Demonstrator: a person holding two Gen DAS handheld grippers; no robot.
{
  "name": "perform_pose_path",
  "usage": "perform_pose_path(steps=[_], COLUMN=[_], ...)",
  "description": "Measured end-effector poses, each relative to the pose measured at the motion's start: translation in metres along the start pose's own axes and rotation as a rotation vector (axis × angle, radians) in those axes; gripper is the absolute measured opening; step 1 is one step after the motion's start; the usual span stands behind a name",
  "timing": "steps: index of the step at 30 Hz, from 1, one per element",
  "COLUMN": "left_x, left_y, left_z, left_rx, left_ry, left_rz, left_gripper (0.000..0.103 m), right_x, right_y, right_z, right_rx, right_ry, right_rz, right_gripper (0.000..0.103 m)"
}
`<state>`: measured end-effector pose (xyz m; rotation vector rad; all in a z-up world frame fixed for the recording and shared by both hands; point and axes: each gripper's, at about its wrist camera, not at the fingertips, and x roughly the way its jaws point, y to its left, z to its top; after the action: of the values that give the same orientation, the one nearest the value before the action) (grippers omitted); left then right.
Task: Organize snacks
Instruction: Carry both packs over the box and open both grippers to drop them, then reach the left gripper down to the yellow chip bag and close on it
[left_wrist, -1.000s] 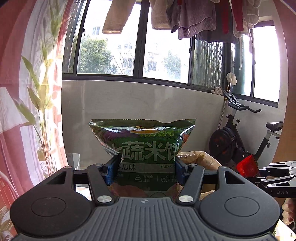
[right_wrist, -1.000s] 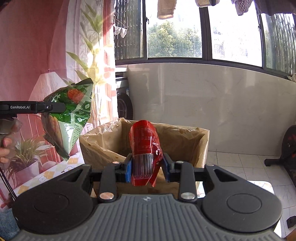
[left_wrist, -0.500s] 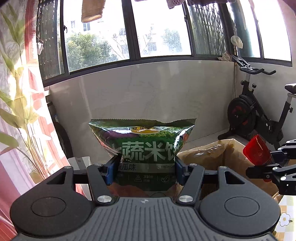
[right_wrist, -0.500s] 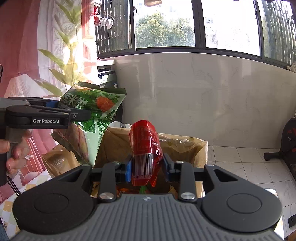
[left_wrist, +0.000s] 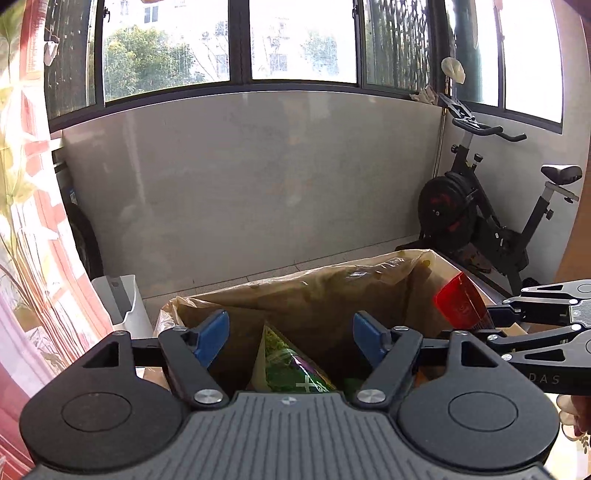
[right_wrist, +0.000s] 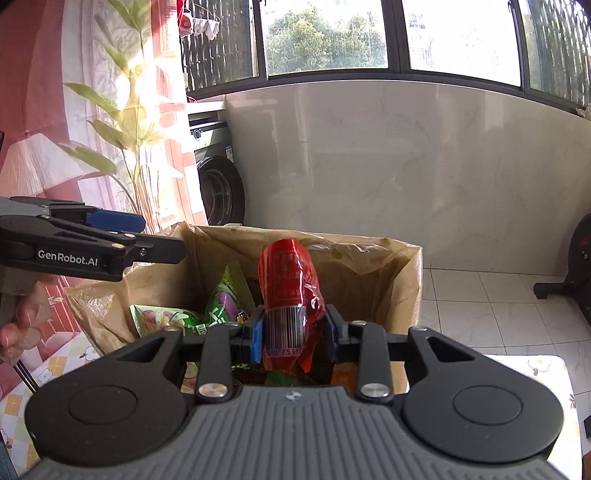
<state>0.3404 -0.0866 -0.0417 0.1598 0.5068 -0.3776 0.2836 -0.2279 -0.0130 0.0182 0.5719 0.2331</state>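
Two handheld grippers hover over a plastic-lined cardboard box (left_wrist: 369, 280) on a balcony. The left gripper (left_wrist: 290, 338) hangs with fingers spread wide and empty above a green snack bag (left_wrist: 291, 369) lying inside the box, while the right gripper (right_wrist: 295, 332) pinches a red snack packet (right_wrist: 290, 280) over the opening.

The left tool (left_wrist: 290, 334) is of matt black plastic, with smooth blue pads (left_wrist: 212, 336) and shiny metal screws (left_wrist: 208, 396). The right tool (right_wrist: 294, 334) has the same finish. The red pack (right_wrist: 291, 291) is glossy crinkled foil. The green pack (left_wrist: 291, 365) is also shiny film. The box (right_wrist: 369, 269) has a wrinkled, slightly glossy brown plastic liner. The wall (left_wrist: 258, 184) is smooth and matt.
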Motion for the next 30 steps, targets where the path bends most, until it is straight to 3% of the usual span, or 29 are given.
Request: perform_pose_path(steps=[7,9,11,14,17,25,30], left_x=[-0.002,-0.004,-0.007,-0.015,-0.024,-0.057,-0.083], left_y=[0.01,0.012,0.014,0.017,0.023,0.034,0.046], left_z=[-0.007,-0.007,-0.008,-0.006,-0.005,-0.013,-0.03], left_rx=[-0.047,-0.049,-0.051,-0.064,-0.083,-0.108,-0.156], left_ry=[0.0,0.005,0.007,0.005,-0.003,-0.03,-0.032], left_rz=[0.059,0.073,0.079,0.084,0.087,0.088,0.075], left_gripper=[0.076,0.076,0.076,0.076,0.076,0.076,0.076], right_x=[0.009,0.016,0.02,0.018,0.011,-0.021,-0.051], right_y=[0.002,0.002,0.003,0.004,0.007,0.01,0.013], right_z=[0.002,0.004,0.004,0.005,0.006,0.006,-0.008], right_rx=[0.013,0.028,0.042,0.057,0.051,0.054,0.08], right_ry=[0.024,0.046,0.056,0.052,0.04,0.002,-0.041], right_rz=[0.0,0.01,0.007,0.017,0.009,0.013,0.032], right_gripper=[0.034,0.041,0.054,0.061,0.066,0.067,0.079])
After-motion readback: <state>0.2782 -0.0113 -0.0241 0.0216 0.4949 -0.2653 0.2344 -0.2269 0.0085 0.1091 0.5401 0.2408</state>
